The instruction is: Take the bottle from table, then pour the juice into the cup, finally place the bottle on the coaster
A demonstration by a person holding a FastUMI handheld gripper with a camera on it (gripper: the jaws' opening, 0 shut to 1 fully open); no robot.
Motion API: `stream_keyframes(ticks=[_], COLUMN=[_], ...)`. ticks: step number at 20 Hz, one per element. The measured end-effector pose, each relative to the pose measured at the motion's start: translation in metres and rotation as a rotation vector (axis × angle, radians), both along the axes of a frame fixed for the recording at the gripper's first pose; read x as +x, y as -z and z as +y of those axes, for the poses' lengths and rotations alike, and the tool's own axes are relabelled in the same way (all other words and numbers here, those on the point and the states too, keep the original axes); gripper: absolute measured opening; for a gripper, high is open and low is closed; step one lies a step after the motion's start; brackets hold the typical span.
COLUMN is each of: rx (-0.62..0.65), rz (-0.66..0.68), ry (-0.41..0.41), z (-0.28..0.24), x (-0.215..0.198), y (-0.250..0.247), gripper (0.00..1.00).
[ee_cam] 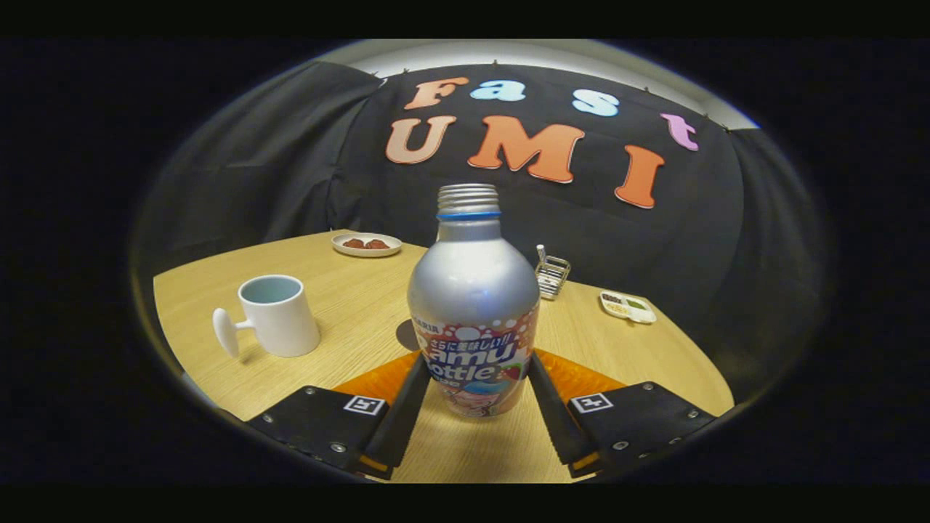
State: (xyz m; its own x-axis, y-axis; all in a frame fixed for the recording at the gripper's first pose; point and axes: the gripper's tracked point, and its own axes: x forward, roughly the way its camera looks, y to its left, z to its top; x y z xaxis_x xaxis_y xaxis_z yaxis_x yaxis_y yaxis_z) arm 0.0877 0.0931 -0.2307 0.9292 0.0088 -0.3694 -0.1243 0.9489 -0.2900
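Note:
A silver bottle (474,290) with a colourful label and a bare threaded neck, no cap on it, stands upright between my fingers. My gripper (479,363) is shut on it, both fingers pressing on the label's sides. An orange coaster (588,378) lies just behind the bottle's base, partly hidden by the bottle and the fingers. I cannot tell whether the bottle rests on the table or hangs just above it. A white cup (280,314) with a knob-like handle stands to the left, beyond the left finger, on the wooden table (349,319).
At the far side of the table sit a small plate (367,244) with brown pieces, a wire holder (551,275) and a small white tray (628,306) to the right. A dark round patch (407,335) lies on the wood left of the bottle.

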Motion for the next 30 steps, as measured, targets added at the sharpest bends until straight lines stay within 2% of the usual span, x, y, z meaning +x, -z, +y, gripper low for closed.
stream_keyframes(ticks=[2, 23, 30], rx=[-0.067, -0.817, -0.972], rz=[-0.002, -0.172, -0.216], ry=[0.005, -0.127, -0.166], z=[0.002, 0.039, 0.048], x=[0.003, 0.028, 0.028], y=[-0.001, -0.036, -0.043], gripper=[0.78, 0.76, 0.76])
